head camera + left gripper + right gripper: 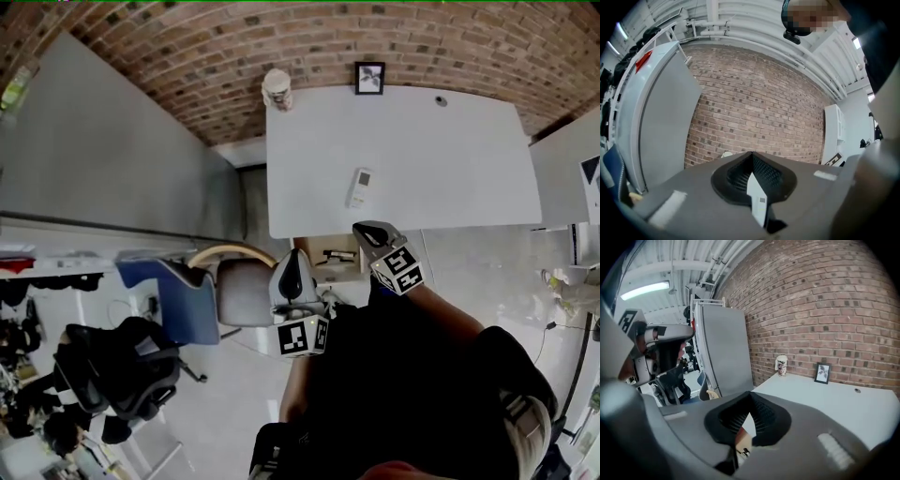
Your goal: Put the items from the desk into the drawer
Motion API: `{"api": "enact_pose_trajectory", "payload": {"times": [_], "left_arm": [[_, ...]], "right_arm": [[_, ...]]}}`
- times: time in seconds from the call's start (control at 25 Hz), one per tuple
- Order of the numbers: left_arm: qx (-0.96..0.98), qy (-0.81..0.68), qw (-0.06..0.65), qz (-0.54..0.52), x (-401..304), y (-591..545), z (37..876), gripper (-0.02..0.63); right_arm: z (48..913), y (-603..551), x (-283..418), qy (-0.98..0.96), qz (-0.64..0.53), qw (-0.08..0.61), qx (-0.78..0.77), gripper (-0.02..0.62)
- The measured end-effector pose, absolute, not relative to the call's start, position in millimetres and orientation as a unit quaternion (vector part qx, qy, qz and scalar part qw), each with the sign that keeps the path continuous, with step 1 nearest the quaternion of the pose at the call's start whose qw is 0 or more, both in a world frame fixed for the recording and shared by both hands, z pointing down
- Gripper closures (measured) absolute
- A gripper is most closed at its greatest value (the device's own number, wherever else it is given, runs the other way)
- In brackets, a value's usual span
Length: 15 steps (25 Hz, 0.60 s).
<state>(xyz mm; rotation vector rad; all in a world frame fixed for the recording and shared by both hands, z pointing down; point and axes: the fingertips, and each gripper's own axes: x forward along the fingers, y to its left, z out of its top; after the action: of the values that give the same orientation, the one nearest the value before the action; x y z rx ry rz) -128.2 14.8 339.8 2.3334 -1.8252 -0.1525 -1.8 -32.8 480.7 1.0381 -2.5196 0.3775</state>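
A white desk stands against the brick wall. On it are a white remote, a patterned cup at the back left corner, a small framed picture and a little dark round thing. Below the desk's front edge an open wooden drawer shows. My left gripper hangs shut and empty in front of the desk's left corner. My right gripper is shut and empty at the desk's front edge, near the remote. The right gripper view shows the cup, the picture and the desk beyond shut jaws.
A tall grey cabinet stands left of the desk. A grey seat with a curved wooden back, a blue chair and a black office chair fill the floor to the left. More white furniture stands at the right.
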Motion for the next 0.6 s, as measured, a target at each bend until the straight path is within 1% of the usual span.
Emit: {"api": "enact_pose_trajectory", "payload": {"times": [0.44, 0.48, 0.52, 0.6], "left_arm": [[0.799, -0.592, 0.084, -0.054, -100.1, -7.9, 324.3, 0.591], [0.8, -0.592, 0.084, -0.054, -99.0, -10.7, 323.6, 0.591], [0.8, -0.591, 0.084, -0.054, -98.2, -13.4, 323.0, 0.591], [0.8, -0.592, 0.084, -0.054, -97.2, -17.9, 321.7, 0.591]], "right_arm": [[473.4, -56.9, 29.8, -0.876, 0.144, 0.187, 0.42, 0.59], [475.4, -62.3, 32.7, -0.872, 0.148, 0.188, 0.427, 0.566], [478.4, -67.6, 35.3, -0.867, 0.155, 0.189, 0.433, 0.508], [487.7, -77.8, 40.3, -0.858, 0.173, 0.196, 0.442, 0.439]]}}
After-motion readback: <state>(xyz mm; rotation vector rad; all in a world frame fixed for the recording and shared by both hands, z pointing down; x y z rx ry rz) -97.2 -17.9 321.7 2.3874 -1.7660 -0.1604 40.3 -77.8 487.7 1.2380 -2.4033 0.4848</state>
